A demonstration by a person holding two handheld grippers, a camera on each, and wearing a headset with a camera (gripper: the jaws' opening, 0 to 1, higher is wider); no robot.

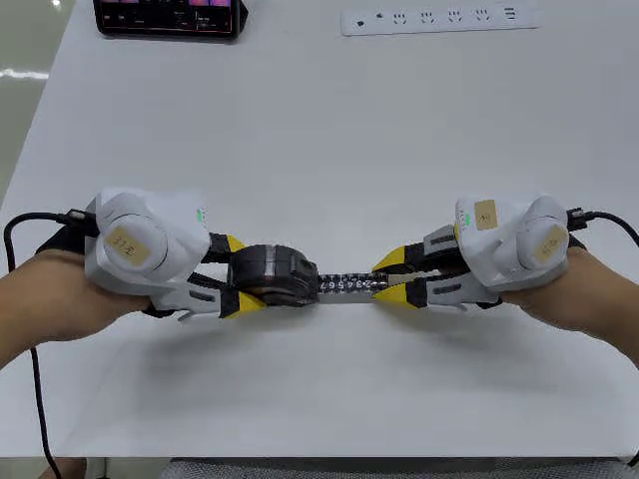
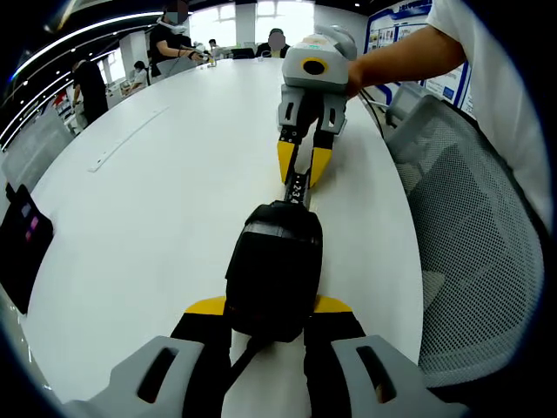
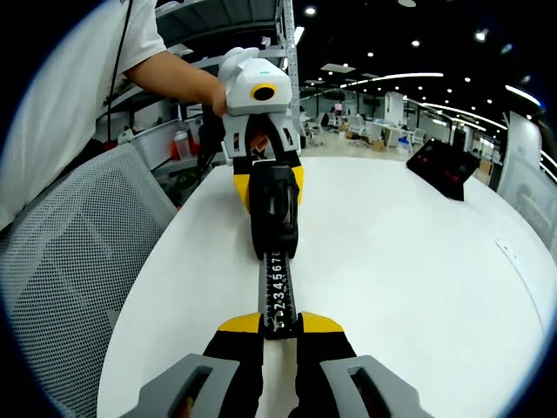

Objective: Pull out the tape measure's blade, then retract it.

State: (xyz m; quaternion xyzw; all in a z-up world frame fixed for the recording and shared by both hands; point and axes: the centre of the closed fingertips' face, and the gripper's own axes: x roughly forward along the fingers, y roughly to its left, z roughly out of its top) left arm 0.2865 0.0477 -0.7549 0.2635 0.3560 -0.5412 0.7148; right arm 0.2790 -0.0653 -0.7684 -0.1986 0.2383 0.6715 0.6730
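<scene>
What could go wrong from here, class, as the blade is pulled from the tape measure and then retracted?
1. The right gripper pinches just the end of the blade; if it slips, the blade would likely snap back into the tape measure case.
2. The left gripper clamps the rounded case between its jaws; a harder pull might twist it loose.

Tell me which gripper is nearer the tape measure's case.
Left. The left gripper is shut on the case, jaws either side of it. The right gripper is apart from it, to its right, shut on the blade pulled out between them.
</scene>
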